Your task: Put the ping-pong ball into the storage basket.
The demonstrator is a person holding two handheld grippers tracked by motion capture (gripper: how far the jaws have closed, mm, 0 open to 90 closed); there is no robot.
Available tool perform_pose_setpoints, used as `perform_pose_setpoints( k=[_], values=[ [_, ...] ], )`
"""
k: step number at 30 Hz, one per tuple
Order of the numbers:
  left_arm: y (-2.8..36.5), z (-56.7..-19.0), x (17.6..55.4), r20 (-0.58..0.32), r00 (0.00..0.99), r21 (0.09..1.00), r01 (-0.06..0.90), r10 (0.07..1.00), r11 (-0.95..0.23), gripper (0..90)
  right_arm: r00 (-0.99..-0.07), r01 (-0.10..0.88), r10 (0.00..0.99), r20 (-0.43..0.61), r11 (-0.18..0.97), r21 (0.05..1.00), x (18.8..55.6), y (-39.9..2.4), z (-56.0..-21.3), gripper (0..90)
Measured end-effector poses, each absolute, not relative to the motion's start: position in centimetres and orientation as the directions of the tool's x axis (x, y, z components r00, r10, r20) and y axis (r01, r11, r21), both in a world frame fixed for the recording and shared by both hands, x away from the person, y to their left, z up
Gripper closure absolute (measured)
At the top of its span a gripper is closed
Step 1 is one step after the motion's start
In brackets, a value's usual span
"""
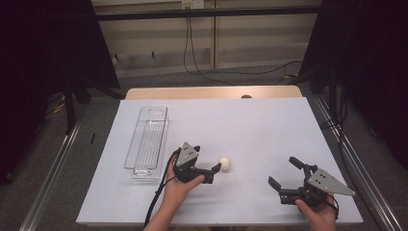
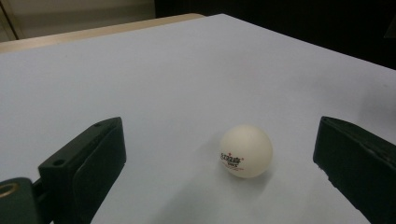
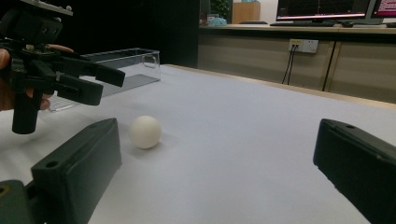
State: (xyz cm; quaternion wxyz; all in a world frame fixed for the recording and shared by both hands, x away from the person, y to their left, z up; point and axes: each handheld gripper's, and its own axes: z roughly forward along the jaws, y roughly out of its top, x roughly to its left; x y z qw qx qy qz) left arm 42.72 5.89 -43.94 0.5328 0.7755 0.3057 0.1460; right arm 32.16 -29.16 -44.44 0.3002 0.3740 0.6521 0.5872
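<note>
Ball [image 1: 224,163] — white, ping-pong sized — sits on the pale tabletop [image 1: 250,125] just below the centre of the high view. Being round, it has no long axis; in the left gripper view its printed logo faces the camera. The left hand-held gripper [image 1: 217,169] lies just left of it, jaws spread wide with the ball between them, untouched. The right hand-held gripper [image 1: 285,172] rests at lower right, released, jaws apart and aimed toward the ball. A clear plastic bin [image 1: 148,139] stands at centre left — long axis running up the frame.
</note>
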Motion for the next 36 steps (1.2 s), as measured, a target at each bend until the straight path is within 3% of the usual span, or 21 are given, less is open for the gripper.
perform_pose_setpoints(
  k=[36],
  values=[
    [4.5, -44.1, 43.2, -0.091, 0.773, 0.882, 0.355, 0.628, -0.309, 2.7, -0.543, 0.135, 0.838, 0.043, 0.037, 0.990, 32.2, -29.2, -44.4, 0.4]
  ],
)
